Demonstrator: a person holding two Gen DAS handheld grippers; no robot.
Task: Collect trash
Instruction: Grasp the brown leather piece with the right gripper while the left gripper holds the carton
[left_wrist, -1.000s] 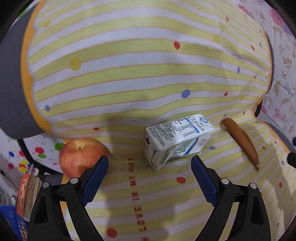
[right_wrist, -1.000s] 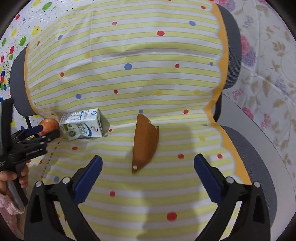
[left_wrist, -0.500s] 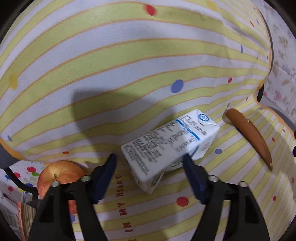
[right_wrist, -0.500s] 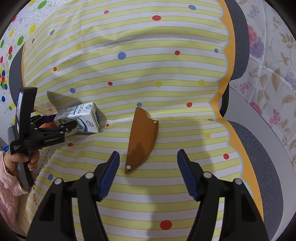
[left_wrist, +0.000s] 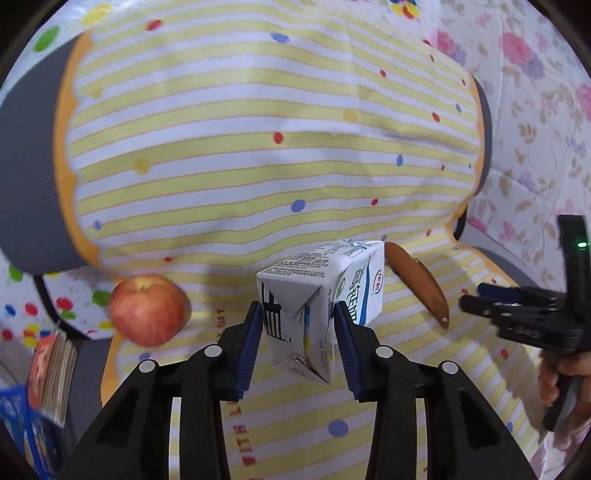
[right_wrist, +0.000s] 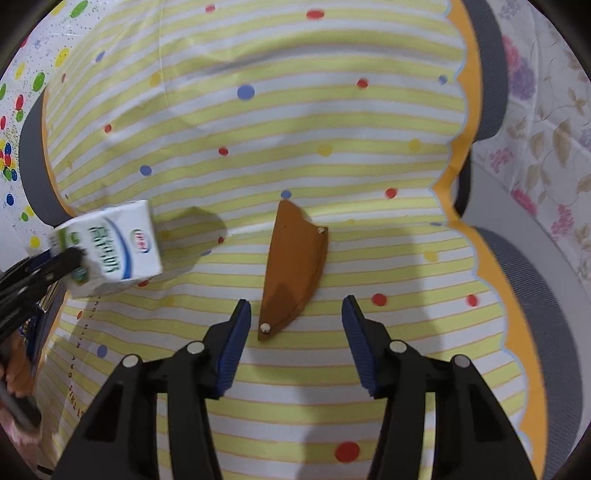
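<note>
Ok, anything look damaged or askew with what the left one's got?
The carton sits tilted in the left gripper, one corner hanging low, its end flaps creased. No spill shows. The brown sheath lies flat ahead of the open right gripper; the apple looks whole.

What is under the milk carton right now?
The milk carton, gripped in the left claw, seems lifted above the striped cloth, where its shadow falls. The cloth directly beneath it is hidden in both views.
</note>
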